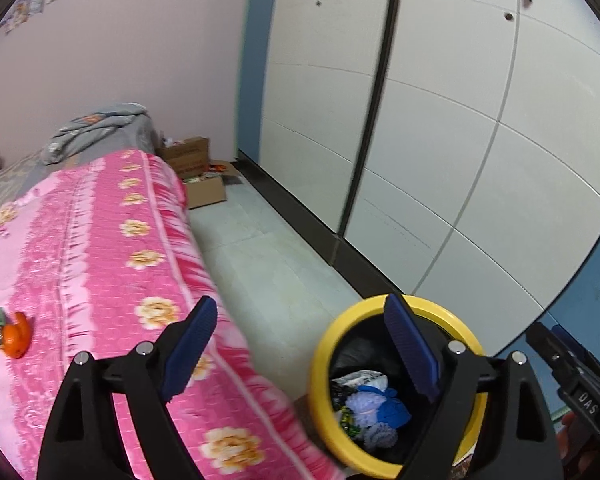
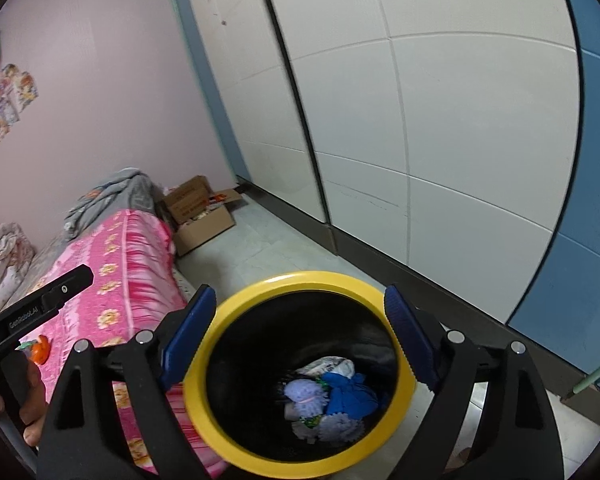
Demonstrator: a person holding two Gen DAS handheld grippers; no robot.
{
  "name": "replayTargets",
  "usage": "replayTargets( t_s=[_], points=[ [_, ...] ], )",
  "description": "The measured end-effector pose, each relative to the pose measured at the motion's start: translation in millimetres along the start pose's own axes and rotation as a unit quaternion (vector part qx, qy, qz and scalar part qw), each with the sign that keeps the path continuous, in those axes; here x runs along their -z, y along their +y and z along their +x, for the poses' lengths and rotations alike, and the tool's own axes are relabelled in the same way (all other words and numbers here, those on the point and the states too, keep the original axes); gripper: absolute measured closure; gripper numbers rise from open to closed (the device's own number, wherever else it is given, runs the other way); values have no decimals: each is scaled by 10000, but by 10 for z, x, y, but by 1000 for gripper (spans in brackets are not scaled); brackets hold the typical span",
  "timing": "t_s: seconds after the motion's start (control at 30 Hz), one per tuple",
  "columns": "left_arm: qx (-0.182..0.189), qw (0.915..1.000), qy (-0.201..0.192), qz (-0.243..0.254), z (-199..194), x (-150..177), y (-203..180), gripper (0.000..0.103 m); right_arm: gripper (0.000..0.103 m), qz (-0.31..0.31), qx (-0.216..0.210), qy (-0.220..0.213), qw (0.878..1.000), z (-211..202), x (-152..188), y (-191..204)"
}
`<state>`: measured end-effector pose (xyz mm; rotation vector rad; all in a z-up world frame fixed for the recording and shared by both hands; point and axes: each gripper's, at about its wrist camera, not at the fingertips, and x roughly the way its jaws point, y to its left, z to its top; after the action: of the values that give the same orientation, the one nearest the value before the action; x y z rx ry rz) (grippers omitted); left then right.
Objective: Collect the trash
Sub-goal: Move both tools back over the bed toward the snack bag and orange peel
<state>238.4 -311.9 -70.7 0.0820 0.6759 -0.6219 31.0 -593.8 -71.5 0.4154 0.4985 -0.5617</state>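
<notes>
Trash [image 2: 328,396] lies in the yellow-rimmed bin [image 2: 300,280] below both grippers' wide, empty jaws.

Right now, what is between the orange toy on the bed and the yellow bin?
Only pink flowered bedspread. In the left wrist view it runs from the orange toy across to the bed's edge, where the yellow bin stands on the floor.

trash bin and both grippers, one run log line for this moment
left gripper: open, empty | right gripper: open, empty, over trash bin | bin: holds trash | orange item: on bed

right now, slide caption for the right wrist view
Open right gripper above the yellow-rimmed bin holding blue trash.
</notes>
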Motion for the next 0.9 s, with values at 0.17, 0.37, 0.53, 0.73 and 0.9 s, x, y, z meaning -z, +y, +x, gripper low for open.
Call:
replayTargets(
  t_s=[0.17,0.37,0.53,0.73,0.9],
  points=[
    [-337,9991,-184,-197,-257,16,340,21,18,-179,-411,-50,9990,-133,-57,230],
    [-796,9953,-354,-420,-548,48,818,21,18,-515,-1265,189,9905,-208,-94,655],
    [-1378,9870,-422,-710,-792,148,1400,21,17,-851,-1905,460,9769,-159,-78,1102],
    [-1934,9734,-464,-1137,-1053,287,2132,21,17,-1205,-2516,955,9555,-25,14,1774],
    [-2425,9596,-316,-1393,-1141,448,2737,21,17,-1496,-2874,1378,9360,159,139,2338]
  ],
)
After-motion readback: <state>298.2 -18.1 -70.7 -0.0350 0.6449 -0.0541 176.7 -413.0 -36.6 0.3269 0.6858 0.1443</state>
